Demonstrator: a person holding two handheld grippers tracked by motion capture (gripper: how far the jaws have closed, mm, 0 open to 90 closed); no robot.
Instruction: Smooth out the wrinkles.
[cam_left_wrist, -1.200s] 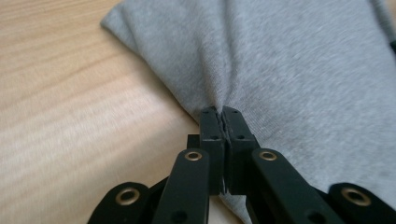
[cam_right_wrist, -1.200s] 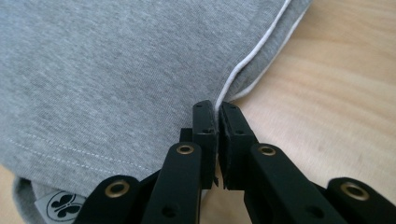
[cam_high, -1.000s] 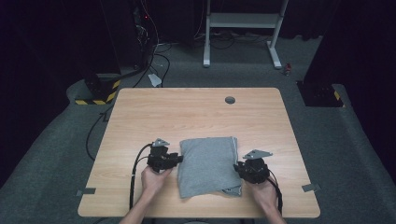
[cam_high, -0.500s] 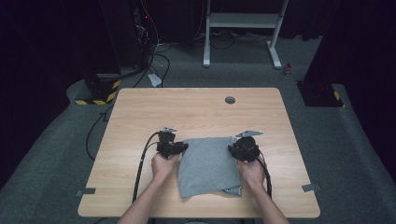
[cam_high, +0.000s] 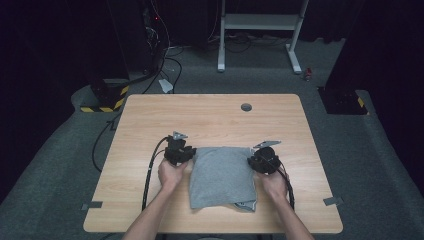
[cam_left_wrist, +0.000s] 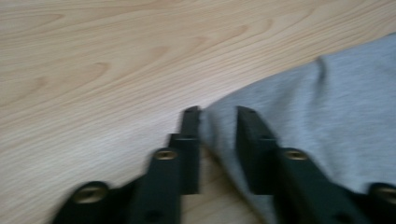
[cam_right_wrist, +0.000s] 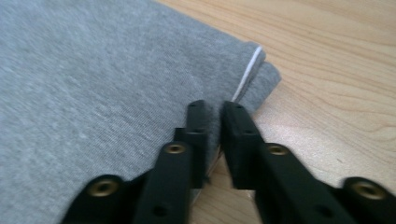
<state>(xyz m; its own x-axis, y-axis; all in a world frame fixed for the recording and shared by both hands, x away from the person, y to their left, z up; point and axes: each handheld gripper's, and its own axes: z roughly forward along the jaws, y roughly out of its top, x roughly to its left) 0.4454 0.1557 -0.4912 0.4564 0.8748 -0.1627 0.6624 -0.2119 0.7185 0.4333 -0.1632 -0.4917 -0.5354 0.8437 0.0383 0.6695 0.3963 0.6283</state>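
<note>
While the grey cloth (cam_high: 222, 176) lies folded into a neat upright rectangle near the front middle of the tabletop (cam_high: 210, 115), both hands have settled at its far corners, one on each side. From where I stand the folding looks well along: the cloth is already compact, its sides fairly straight, with only a bit of an under layer peeking out at the near right corner.

The left claw (cam_left_wrist: 215, 122) sits right at the far left edge of the cloth; its jaws have just been opening a little, with the hem between them and a clear gap on each side of the fabric, so I read it as released rather than pinching. The right claw (cam_right_wrist: 212, 114) straddles the far right corner, where a white seam line shows; its jaws have also just been opening and stand narrowly apart, the fabric edge between them, and I cannot see the pads pressing on it.

My guess is that what remains is either one more fold, bringing the far edge toward the person, or just a tidy-up of that loose near corner. Neither claw has a firm grip yet for that.
</note>
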